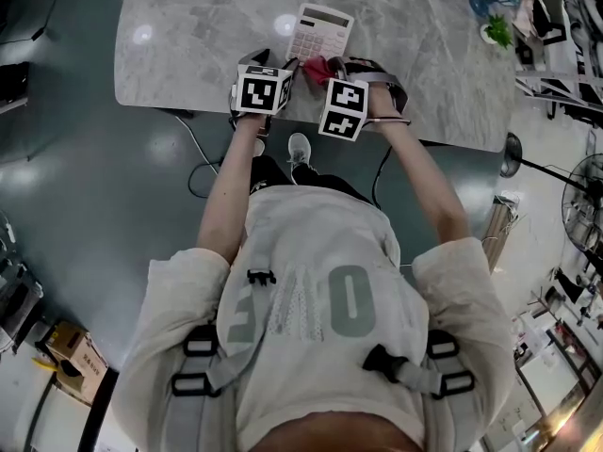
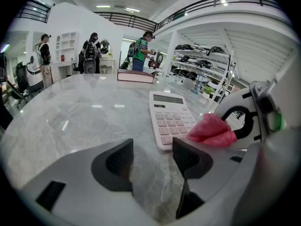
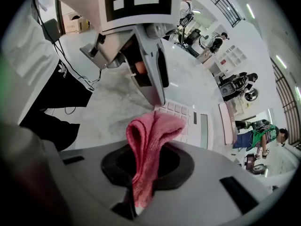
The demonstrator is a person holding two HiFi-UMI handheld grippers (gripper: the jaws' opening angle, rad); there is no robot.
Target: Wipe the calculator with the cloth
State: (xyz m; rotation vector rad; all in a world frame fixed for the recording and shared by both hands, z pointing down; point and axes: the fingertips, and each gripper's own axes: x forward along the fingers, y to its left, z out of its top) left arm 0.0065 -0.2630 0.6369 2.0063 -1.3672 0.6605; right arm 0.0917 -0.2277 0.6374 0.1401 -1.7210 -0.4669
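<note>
Right now my right gripper (image 3: 148, 163) is pinched tight on the pink cloth (image 3: 151, 138), which is bunched into a fold that sticks out forward past the jaws. That fold sits at the near right corner of the calculator (image 2: 170, 117); I cannot tell whether it actually presses on the keys or hangs just above them.

My left gripper (image 2: 153, 161) has its jaws spread, with only the bare marble of the desk (image 1: 188, 36) showing in the gap between them. It is low over the desk, just beside the calculator's near left corner, and not touching it as far as I can see.

The calculator itself is pale pink-white and lies flat on the desk close to the edge nearest me, keys toward me and display at the far end. From the head view both grippers are close together, side by side, with the cloth showing between them right at the calculator's near end.

Farther back on the desk, the left gripper view shows a closed book (image 2: 135, 76), and several people stand beyond it.
</note>
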